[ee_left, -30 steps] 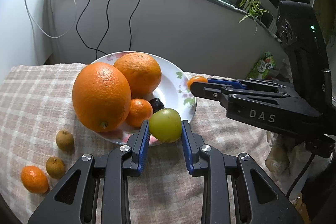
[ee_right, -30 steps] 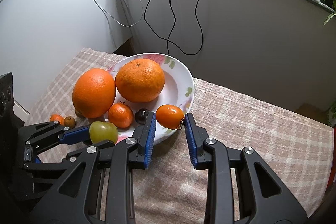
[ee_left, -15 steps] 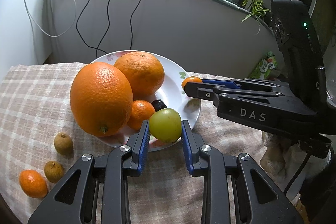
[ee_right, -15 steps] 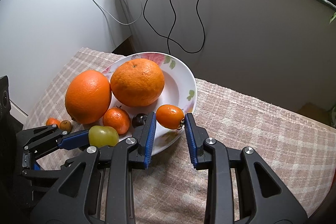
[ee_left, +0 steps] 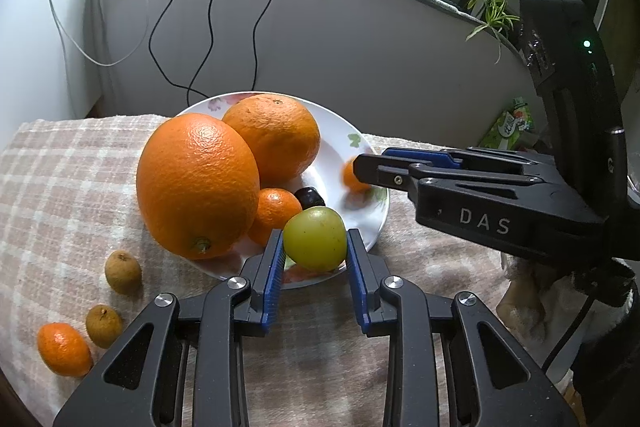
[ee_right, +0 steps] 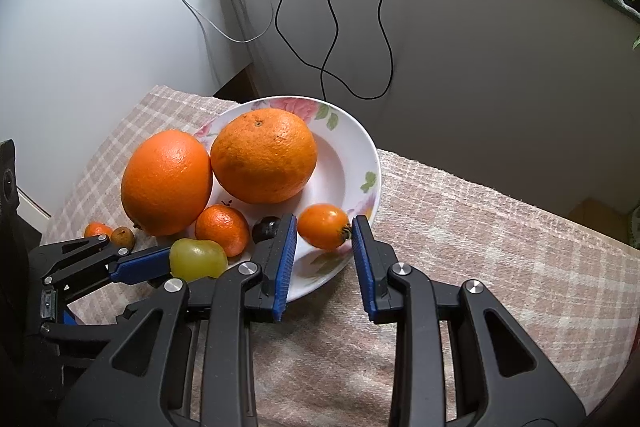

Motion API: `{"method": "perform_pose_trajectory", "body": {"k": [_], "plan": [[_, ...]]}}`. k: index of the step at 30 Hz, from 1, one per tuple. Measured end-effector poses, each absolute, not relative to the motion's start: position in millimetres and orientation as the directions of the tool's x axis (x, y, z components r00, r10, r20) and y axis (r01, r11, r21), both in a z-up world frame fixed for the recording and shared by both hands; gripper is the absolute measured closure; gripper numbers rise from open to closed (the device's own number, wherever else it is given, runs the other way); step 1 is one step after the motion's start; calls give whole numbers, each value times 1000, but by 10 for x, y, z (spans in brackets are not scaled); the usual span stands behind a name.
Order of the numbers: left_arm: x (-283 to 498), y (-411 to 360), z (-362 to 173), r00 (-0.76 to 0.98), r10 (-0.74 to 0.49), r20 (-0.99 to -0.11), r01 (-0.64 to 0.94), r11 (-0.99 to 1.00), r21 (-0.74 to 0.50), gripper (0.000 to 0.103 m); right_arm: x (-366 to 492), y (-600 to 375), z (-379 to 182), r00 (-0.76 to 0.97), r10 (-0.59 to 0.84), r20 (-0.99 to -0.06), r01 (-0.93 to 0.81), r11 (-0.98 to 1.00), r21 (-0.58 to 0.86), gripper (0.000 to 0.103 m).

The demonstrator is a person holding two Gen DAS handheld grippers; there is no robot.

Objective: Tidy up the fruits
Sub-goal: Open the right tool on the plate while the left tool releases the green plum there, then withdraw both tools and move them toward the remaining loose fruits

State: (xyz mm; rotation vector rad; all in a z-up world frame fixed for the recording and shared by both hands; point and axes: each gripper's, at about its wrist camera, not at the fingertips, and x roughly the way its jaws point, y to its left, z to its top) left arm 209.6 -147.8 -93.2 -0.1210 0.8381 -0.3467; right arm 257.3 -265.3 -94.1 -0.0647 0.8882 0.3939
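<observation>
Left wrist view: the left hand-held gripper (ee_left: 315, 251) is clamped on a green fruit (ee_left: 315, 244), both blue pads against its sides, holding it over the near rim of the plate (ee_left: 362, 143). Directly ahead of the fingers lie a small mandarin (ee_left: 276, 215) and a dark fruit (ee_left: 309, 197); further ahead and left sit two large oranges (ee_left: 198, 183). Off the plate, to the left of the fingers, two brown fruits (ee_left: 123, 271) and a small orange fruit (ee_left: 64, 349) rest on the checked cloth of the surface (ee_left: 60, 187).

Right wrist view: the right hand-held gripper (ee_right: 324, 231) is closed on a small orange tomato-like fruit (ee_right: 323, 225), held above the near right part of the plate (ee_right: 360, 155). The left hand-held gripper (ee_right: 160, 263) shows to the lower left with the green fruit (ee_right: 198, 259).

Status, as a judgement: five fruits lie on the plate or are held over it; both held fruits await release. The three loose fruits on the cloth remain to be collected.
</observation>
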Motion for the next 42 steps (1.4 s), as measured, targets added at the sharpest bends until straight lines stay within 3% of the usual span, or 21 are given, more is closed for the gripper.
{"method": "perform_pose_trajectory", "body": {"k": [3,4,6,10,18,25,42], "plan": [[2110,-1505,-939,616,-342,-710,249,939,-237,71,2566,-2666,-928,567,309,-764,-359,927,109,71],[2107,-1503,-936,618,-341,-708,247,939,-237,66,2566,-2675,-925,568,308,-763,-358,927,107,68],[2097,-1490,-931,622,-342,-704,246,939,-239,64,2556,-2680,-914,578,301,-758,-354,930,99,52],[2081,-1474,-914,626,-341,-702,248,940,-235,59,2553,-2700,-882,588,298,-752,-347,933,99,45],[2026,-1454,-892,628,-347,-696,255,937,-237,46,2522,-2750,-796,619,283,-733,-321,943,93,20],[1945,-1490,-842,638,-334,-694,254,942,-220,35,2495,-2800,-719,631,284,-722,-306,946,104,15],[1729,-1372,-649,667,-320,-673,250,947,-202,35,2247,-2760,-571,645,283,-710,-308,946,98,14]]}}
